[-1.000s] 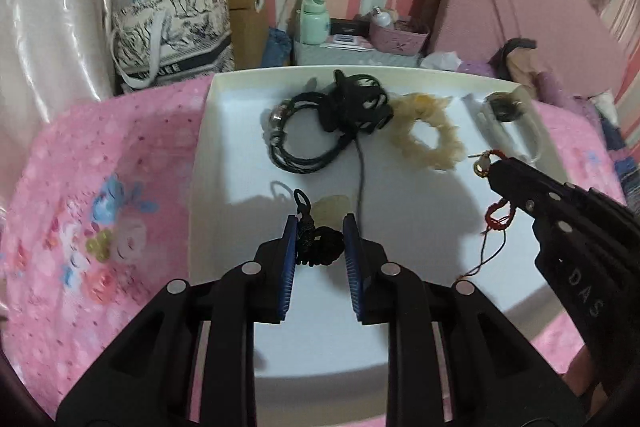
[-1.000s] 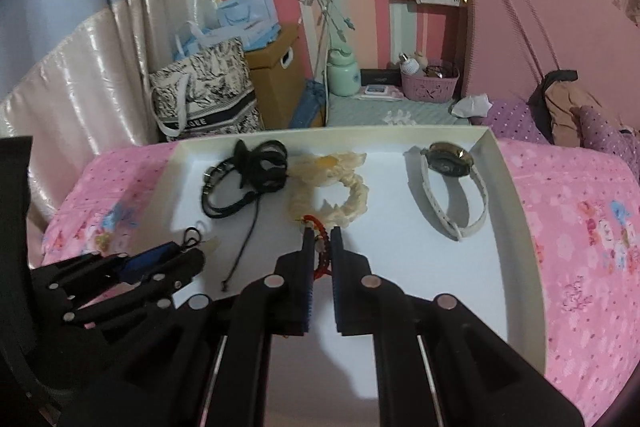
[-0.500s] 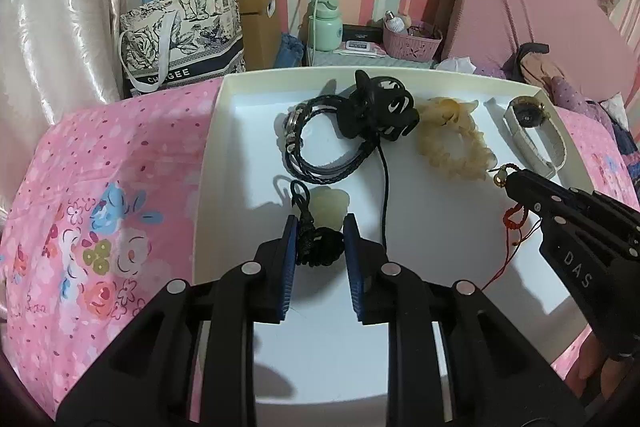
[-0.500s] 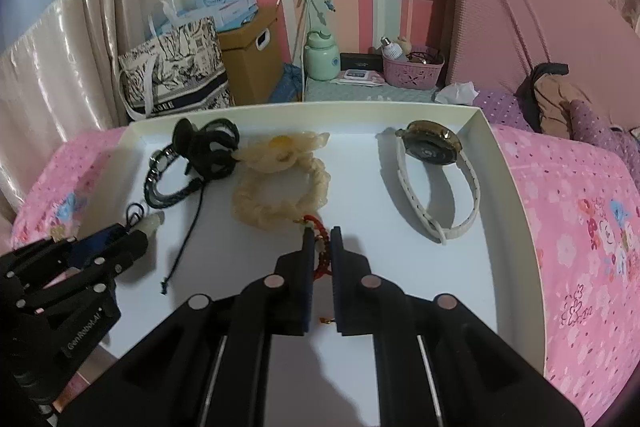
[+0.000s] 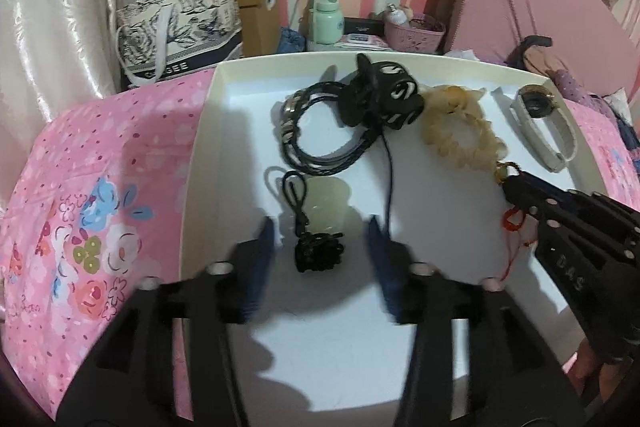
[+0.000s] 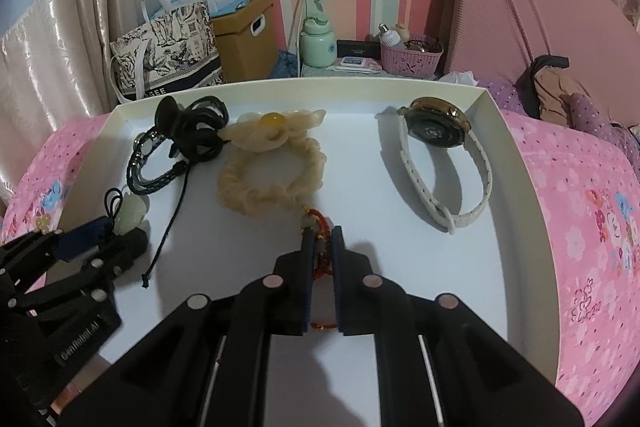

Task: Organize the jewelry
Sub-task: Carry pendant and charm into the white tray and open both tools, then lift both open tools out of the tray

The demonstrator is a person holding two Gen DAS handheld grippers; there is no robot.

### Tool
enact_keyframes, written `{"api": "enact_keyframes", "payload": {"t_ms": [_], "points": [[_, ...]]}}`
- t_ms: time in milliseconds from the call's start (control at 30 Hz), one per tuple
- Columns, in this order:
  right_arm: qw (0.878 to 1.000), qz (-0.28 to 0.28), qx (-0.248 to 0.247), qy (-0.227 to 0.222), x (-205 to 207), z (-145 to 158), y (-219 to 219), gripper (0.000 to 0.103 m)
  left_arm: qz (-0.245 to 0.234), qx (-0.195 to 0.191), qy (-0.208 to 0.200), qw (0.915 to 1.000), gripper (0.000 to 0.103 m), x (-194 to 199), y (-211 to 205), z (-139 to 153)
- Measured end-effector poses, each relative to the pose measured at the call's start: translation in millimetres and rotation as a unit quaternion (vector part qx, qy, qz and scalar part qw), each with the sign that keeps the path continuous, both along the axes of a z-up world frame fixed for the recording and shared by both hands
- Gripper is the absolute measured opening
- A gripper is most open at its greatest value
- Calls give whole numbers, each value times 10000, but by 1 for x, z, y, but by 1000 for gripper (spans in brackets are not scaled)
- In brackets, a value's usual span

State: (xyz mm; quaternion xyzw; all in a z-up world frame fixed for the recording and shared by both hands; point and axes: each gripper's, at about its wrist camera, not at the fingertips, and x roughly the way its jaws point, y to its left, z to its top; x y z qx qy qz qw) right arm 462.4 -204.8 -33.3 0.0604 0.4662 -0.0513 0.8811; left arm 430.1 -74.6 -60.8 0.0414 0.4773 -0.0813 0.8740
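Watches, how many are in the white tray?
1. The watch lies at the far right of the white tray, right of the cream scrunchie. Nothing seems to hide another.

We hold the left gripper angled downward, its blue-padded jaws opening and blurred, standing clear on either side of a black knotted cord. We hold the right gripper at a like downward tilt, jaws closed on a red cord. The two grippers sit side by side, apart.
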Motion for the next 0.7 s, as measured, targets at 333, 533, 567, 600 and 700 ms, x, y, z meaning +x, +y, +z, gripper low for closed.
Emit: {"api": "enact_keyframes", "payload": {"t_ms": [333,533,567,600,700], "points": [[9989,-154,376,-224,-15,26,-14,50,-90,-193,-143,9997,67,-12,0,20],[9975,-356,430,-432,-24,44,-31,63,-108,-221,-516,9984,83,-28,3,53],[9971,-422,440,-454,-26,47,-35,66,-80,-232,-531,9983,84,-29,6,58],[9966,-474,445,-497,-29,51,-38,69,-1,-221,-588,9980,86,-32,10,65],[9958,-544,355,-637,-42,68,-40,81,200,-214,-771,9966,100,-42,24,83]]}}
